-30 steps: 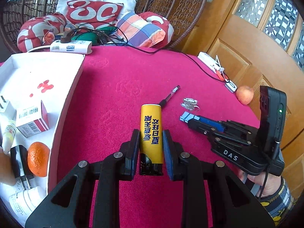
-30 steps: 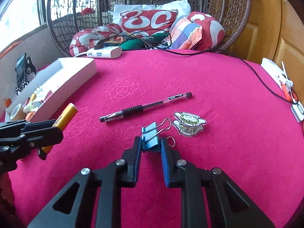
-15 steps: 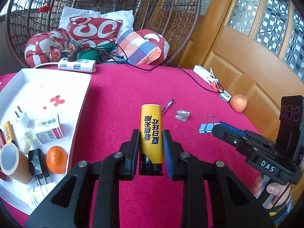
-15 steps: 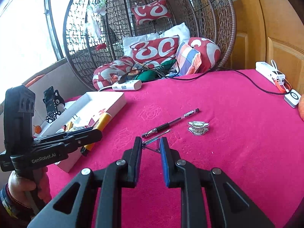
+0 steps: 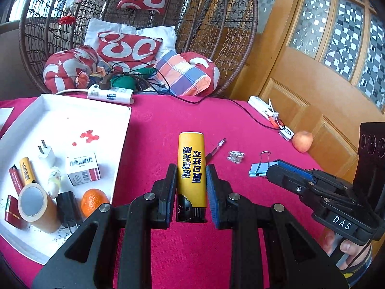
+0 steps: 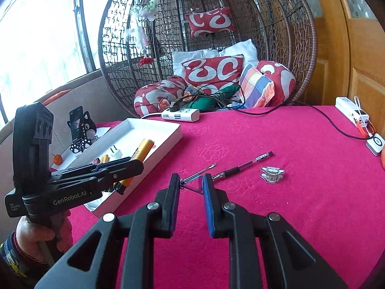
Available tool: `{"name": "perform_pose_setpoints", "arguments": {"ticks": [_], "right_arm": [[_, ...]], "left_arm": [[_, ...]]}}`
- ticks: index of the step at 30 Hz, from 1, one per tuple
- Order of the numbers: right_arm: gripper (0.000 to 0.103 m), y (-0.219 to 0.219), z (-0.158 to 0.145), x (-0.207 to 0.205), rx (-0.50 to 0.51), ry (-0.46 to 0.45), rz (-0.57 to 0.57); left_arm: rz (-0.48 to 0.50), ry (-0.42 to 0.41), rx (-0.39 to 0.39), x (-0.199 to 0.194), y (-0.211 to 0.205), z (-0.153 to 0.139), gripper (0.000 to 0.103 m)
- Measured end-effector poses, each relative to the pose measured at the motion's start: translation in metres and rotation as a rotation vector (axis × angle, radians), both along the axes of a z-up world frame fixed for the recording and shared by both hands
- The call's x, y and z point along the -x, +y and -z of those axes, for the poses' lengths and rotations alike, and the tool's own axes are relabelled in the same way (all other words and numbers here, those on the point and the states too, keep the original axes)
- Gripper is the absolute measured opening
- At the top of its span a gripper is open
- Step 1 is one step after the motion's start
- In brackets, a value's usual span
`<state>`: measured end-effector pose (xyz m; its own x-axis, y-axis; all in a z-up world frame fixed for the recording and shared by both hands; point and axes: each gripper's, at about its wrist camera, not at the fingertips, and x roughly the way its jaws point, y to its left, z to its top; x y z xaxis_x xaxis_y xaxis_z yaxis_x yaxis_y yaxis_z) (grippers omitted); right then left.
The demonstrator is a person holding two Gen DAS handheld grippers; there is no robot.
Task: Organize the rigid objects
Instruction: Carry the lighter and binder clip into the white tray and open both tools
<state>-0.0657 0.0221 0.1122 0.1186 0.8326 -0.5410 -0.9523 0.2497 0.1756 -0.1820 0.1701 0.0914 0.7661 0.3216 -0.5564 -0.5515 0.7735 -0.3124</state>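
— Where does everything go?

— Into the white tray (image 5: 125,130) on the red tablecloth (image 5: 168,252), at my left. My left gripper (image 5: 191,180) is clamped on the yellow lighter (image 5: 191,159), lifted above the cloth: light, stiff, smooth plastic, so I take it by its flat sides, low near the black cap.

— And the other?

— My right gripper (image 6: 191,183) pinches the blue binder clip (image 5: 258,169) by its body. It's tiny, springy steel whose wire handles swing freely.

Patterned cushions (image 5: 130,48) fill a wicker hanging chair (image 6: 276,24) beside wooden doors (image 5: 312,84).
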Motion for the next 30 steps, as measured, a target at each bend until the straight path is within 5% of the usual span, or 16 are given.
{"name": "perform_pose_setpoints", "arguments": {"ticks": [21,30], "right_arm": [[0.018,0.040,-0.018,0.044,0.017,-0.073,-0.096],[0.018,0.084,-0.024,0.076,0.035,-0.123,-0.176]], "left_arm": [[-0.083,-0.075,0.019,0.047,0.025,-0.006,0.024],[-0.217,-0.110,0.016,0.095,0.057,-0.012,0.024]]}}
